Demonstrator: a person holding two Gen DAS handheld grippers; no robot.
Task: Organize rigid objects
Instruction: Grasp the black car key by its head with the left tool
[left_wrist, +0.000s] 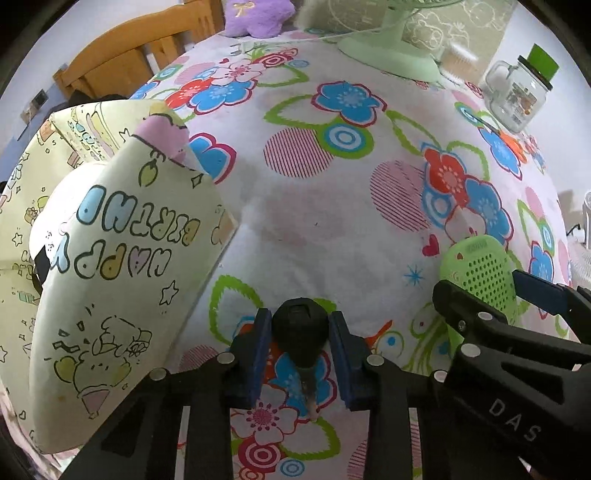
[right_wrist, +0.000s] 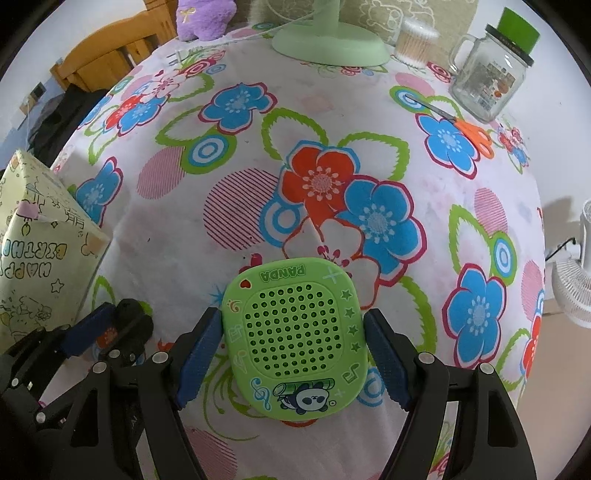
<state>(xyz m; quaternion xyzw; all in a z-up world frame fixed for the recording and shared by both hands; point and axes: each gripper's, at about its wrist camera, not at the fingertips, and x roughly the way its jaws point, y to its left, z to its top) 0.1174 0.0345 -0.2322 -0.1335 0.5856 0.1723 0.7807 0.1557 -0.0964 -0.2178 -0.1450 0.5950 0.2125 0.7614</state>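
Observation:
A small black key-like object (left_wrist: 300, 332), with a thin shaft pointing toward the camera, sits between the blue pads of my left gripper (left_wrist: 300, 315), which is shut on it just over the flowered tablecloth (left_wrist: 314, 221). The right wrist view shows that same gripper (right_wrist: 118, 317) at the lower left, beside the box. My right gripper (right_wrist: 292, 314) is shut on a green perforated case (right_wrist: 295, 339) marked PANDA, its pads against the case's two side edges. In the left wrist view the right gripper (left_wrist: 480, 284) and the green case (left_wrist: 476, 258) are at the right.
A box wrapped in yellow Happy Birthday paper (left_wrist: 110, 240) stands close on the left. At the table's far side are a green fan base (right_wrist: 328, 40), a tub of cotton swabs (right_wrist: 415, 42), a glass jar mug (right_wrist: 487, 77) and orange-handled scissors (right_wrist: 461, 125). A wooden chair (left_wrist: 129, 55) stands behind.

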